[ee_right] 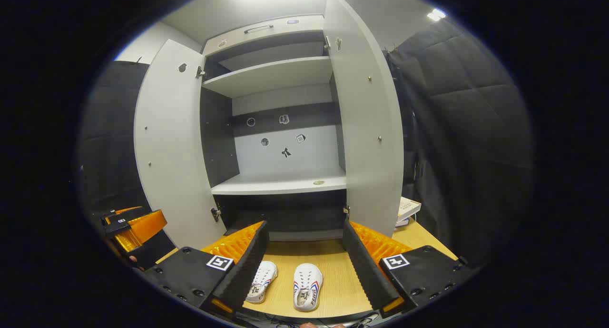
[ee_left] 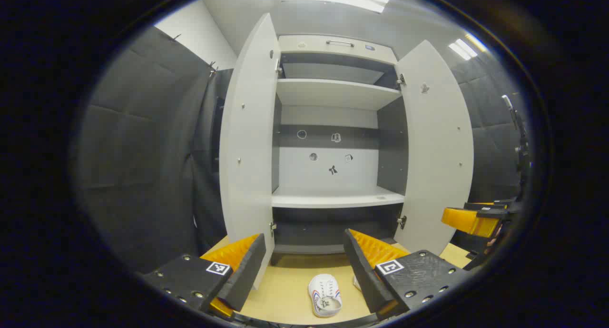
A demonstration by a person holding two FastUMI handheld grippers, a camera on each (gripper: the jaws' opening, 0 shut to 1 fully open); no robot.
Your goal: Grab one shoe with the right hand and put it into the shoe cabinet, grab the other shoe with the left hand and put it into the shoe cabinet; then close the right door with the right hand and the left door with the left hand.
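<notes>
Two small white shoes lie on the wooden floor in front of the open shoe cabinet (ee_left: pixel 333 197) (ee_right: pixel 280 185). In the right gripper view, one shoe (ee_right: pixel 308 286) lies between the fingers of my right gripper (ee_right: pixel 304 244), the other shoe (ee_right: pixel 261 280) is partly behind its left finger. In the left gripper view, one shoe (ee_left: pixel 325 294) lies between the fingers of my left gripper (ee_left: pixel 304 247); a sliver of the second shoe (ee_left: pixel 356 283) peeks past the right finger. Both grippers are open, above the shoes and holding nothing. The left door (ee_left: pixel 247 142) (ee_right: pixel 171 147) and right door (ee_left: pixel 437 147) (ee_right: pixel 366 118) stand wide open.
Cabinet shelves are bare apart from small stickers on the back panel. The other gripper shows at the edge of each view: the right one (ee_left: pixel 471 218) and the left one (ee_right: pixel 133 228). A stack of books (ee_right: pixel 407 209) lies on the floor right of the cabinet. Dark padded walls flank both sides.
</notes>
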